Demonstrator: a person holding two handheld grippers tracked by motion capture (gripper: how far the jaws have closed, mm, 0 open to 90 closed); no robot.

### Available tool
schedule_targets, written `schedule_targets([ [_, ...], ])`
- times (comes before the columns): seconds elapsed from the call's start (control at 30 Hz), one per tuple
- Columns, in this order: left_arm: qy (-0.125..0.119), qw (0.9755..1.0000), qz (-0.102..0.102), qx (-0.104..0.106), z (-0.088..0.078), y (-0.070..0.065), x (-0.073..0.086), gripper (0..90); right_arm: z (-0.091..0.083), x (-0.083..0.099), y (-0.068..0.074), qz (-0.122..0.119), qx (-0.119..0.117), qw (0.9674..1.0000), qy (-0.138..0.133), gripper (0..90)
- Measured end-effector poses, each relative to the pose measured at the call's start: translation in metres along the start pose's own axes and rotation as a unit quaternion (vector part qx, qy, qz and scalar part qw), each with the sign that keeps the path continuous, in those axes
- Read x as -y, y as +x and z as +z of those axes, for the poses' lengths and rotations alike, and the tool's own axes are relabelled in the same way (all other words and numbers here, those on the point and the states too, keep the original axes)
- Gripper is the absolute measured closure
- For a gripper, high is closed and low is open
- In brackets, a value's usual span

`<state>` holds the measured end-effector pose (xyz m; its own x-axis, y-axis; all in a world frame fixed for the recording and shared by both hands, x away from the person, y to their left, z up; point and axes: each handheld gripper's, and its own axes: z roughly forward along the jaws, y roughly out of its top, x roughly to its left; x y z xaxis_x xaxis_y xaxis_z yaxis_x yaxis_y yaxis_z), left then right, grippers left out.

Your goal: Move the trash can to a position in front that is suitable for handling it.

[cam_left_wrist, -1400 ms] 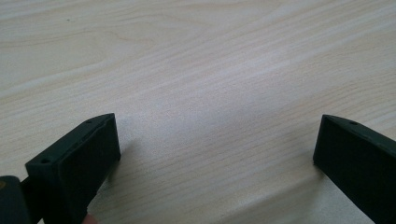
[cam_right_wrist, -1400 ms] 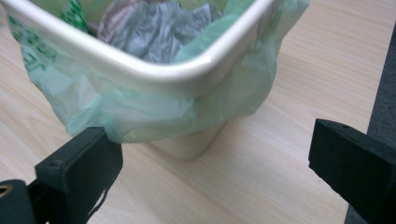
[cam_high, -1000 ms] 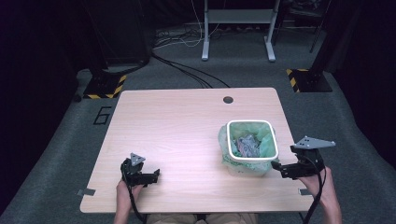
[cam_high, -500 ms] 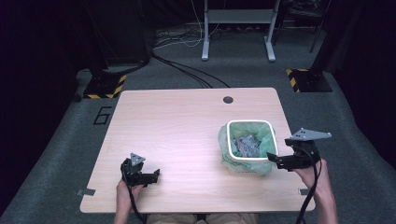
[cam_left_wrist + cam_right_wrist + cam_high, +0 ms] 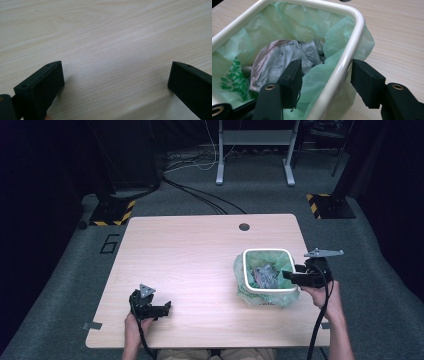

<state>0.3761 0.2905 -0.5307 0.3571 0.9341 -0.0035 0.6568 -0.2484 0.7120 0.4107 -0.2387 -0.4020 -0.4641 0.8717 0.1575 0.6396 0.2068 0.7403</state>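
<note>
Bin: a small white-rimmed bin (image 5: 266, 276) stands on the surface (image 5: 200, 265) at about four o'clock from its middle, close to the right edge, within easy reach of the right hand.
Liner: a pale green bag (image 5: 329, 72) is folded out over the rim (image 5: 342, 67), so its loose edge hangs on the outside wall where it can be pinched.
Contents: crumpled grey plastic (image 5: 287, 57) lies in the bottom of the bin, with a patch of green-printed wrapper at nine o'clock in the right gripper view.
Right gripper: the right gripper (image 5: 291, 276) sits at the bin's three o'clock side, reaching level across the rim.
Right fingers: one finger (image 5: 290, 80) is inside the bin and the other outside, so they straddle rim and liner; they have just been closing and stand about half open, with gaps on both sides of the rim, so nothing is gripped yet.
Likely purpose: by the look of it, the straddle sets up a pinch on the liner's edge or the rim, to lift the bag out or steady the bin.
Left gripper: the left gripper (image 5: 162, 308) rests low at about seven o'clock, well apart from the bin.
Left fingers: spread wide (image 5: 42, 85) over bare wood, holding nothing; probably parked out of the way until a second grip is wanted.
</note>
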Motion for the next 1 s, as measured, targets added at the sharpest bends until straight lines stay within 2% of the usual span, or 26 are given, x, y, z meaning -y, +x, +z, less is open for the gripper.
schedule_targets([
  [0.17, 0.0, 1.0, 0.0, 0.0, 0.0, 0.0, 0.0, 0.2, 0.005, 0.001, -0.001, 0.012, 0.006, 0.9999, 0.005, 46.8],
  [0.4, 0.0, 1.0, 0.0, 0.0, 0.0, 0.0, 0.0, 0.2, 0.009, 0.003, 0.003, 0.032, 0.05, 0.9982, 0.006, 64.9],
  [0.6, 0.0, 1.0, 0.0, 0.0, 0.0, 0.0, 0.0, 0.2, 0.01, 0.003, 0.005, 0.055, 0.057, 0.9968, 0.002, 68.0],
  [1.0, 0.0, 1.0, 0.0, 0.0, 0.0, 0.0, 0.0, 0.2, 0.016, -0.001, 0.011, 0.068, 0.066, 0.9955, 0.0, 68.3],
])
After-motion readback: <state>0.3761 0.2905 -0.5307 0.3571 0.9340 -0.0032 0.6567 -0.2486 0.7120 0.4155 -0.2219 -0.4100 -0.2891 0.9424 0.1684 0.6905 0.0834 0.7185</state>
